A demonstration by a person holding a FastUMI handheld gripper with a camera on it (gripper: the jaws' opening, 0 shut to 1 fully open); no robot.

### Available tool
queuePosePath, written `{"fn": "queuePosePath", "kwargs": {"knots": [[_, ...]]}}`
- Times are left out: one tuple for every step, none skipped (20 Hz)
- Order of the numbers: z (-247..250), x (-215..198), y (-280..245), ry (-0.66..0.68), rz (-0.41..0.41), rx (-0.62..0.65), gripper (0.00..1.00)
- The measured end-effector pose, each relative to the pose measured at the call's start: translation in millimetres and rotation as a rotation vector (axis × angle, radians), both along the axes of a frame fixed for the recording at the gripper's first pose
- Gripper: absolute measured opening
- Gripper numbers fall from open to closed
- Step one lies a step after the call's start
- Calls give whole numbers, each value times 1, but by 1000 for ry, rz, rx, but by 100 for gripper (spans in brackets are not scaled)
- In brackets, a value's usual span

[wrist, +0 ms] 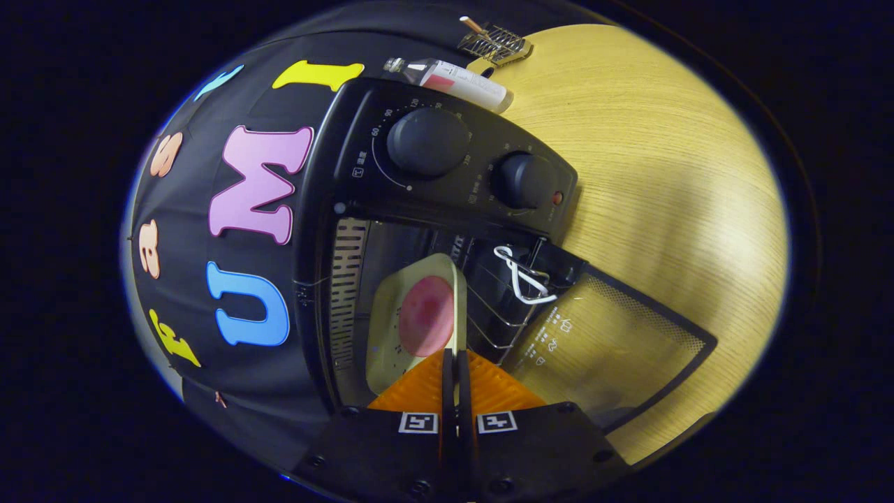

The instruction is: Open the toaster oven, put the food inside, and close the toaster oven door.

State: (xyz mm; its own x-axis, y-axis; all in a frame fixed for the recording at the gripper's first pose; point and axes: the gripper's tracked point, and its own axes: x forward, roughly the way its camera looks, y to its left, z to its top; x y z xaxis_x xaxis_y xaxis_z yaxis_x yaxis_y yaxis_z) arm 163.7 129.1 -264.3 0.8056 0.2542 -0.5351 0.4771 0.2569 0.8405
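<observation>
Camera is rolled, so the toaster oven [447,230] looks tipped on its side: control panel w/ two knobs [427,141] at 12 o'clock of the cavity, glass door [607,342] swung fully open & lying out toward 4 o'clock over the wood table [649,161].

Step in hand, judging by this: putting the food in. Door-open part is done. A pale plate [412,328] w/ a round pink slice of food [427,314] on it sits inside the cavity, on or just above the wire rack [496,314], can't tell which. The gripper [457,363] has its fingers pressed together on the plate's near rim, at 6 o'clock of the food, so it's pinching the plate edge-on. No gap between the tips.

White wire handle [522,276] lies at 2 o'clock of the plate, near the door hinge, apart from the plate. A bottle [457,82] lies on the table beyond the oven at 12 o'clock; a small wire grill [496,43] farther back.

Next move prob. calls for: settle plate flat on the rack, spread the fingers, back straight out w/o dragging the plate along. Then get under the door's far edge & swing it up to shut. Risk: plate tilts or slides forward on release if not fully seated.
</observation>
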Motion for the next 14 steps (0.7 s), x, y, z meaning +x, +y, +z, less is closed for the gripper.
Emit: {"fn": "queuePosePath", "kwargs": {"knots": [[-1,3,0,0,3,-22,6],[-2,5,-1,7,4,-47,6],[-3,6,0,18,4,-67,6],[-3,5,0,24,-3,-81,6],[-3,6,-1,23,-9,-95,6],[-2,5,0,12,-5,-105,7],[1,4,1,-5,4,-114,8],[2,3,2,-22,8,-126,12],[7,3,3,-44,14,-130,15],[9,0,3,-47,22,-135,20],[12,-3,2,-52,29,-140,25],[15,-7,3,-58,42,-147,49],[19,-14,6,-63,61,-156,73],[20,-20,8,-61,82,-176,96]]}}
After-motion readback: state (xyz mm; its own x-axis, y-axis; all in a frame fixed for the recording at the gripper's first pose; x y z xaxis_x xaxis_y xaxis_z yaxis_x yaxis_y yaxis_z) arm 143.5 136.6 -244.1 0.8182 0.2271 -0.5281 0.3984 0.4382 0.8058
